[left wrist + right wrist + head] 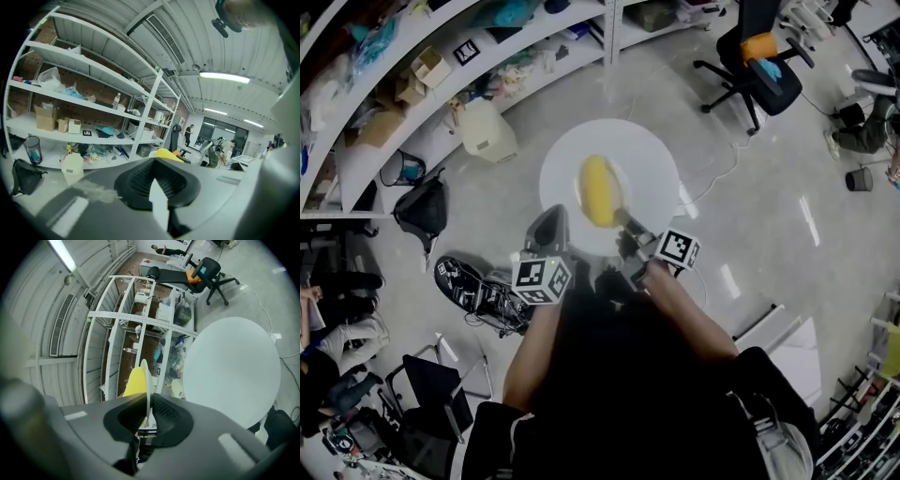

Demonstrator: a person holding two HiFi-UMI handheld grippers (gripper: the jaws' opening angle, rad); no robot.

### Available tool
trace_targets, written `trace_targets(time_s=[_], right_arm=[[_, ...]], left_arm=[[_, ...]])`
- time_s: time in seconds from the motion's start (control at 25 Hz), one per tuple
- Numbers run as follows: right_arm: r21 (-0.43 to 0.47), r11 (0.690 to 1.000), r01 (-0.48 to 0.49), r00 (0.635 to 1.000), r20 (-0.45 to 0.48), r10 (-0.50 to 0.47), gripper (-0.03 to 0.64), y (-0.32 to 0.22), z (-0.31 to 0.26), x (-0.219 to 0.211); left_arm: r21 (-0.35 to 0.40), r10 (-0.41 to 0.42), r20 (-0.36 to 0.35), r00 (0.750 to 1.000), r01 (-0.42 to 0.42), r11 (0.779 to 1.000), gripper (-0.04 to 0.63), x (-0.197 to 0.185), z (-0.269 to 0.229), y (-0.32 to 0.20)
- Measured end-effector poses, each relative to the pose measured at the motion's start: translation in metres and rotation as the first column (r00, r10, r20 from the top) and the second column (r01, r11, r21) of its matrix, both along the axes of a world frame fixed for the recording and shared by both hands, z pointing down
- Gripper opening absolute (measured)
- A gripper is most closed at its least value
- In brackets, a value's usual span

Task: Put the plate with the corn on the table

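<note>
Open floor (750, 216) beside the white table (229, 371) — shelves (516, 52) left, office chair (759, 70) beyond.

corn (600, 190) on plate (654, 155), shelves (487, 58) left, chair (759, 67) right

Lab-cum-workshop, storeroom feel. White metal shelving (101, 107) crammed with cardboard boxes (46, 117), plastic bags (50, 78). Polished grey floor (769, 220), loose cable (727, 173). Swivel office chair (759, 77) (black, orange cushion). Ribbed metal ceiling (93, 33), strip light (224, 77). People (189, 134) standing far off.

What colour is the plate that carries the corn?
Plain white, without any pattern. The plate shows best in the head view, under the yellow corn.
</note>
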State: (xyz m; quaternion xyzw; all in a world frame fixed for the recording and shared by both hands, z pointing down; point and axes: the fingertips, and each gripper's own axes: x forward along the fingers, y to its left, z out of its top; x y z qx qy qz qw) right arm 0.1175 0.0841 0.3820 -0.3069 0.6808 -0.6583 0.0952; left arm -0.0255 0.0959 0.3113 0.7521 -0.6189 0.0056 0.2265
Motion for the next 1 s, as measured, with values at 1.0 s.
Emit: trace_targets(time_s=[1.0], right_arm=[[0.002, 0.993, -0.116, 0.993, -0.021, 0.116, 0.038, -0.056, 0.039, -0.018]], left_arm=[[-0.004, 0.089, -0.012, 0.996, -0.089, 0.996, 0.005, -0.035, 0.044, -0.082]])
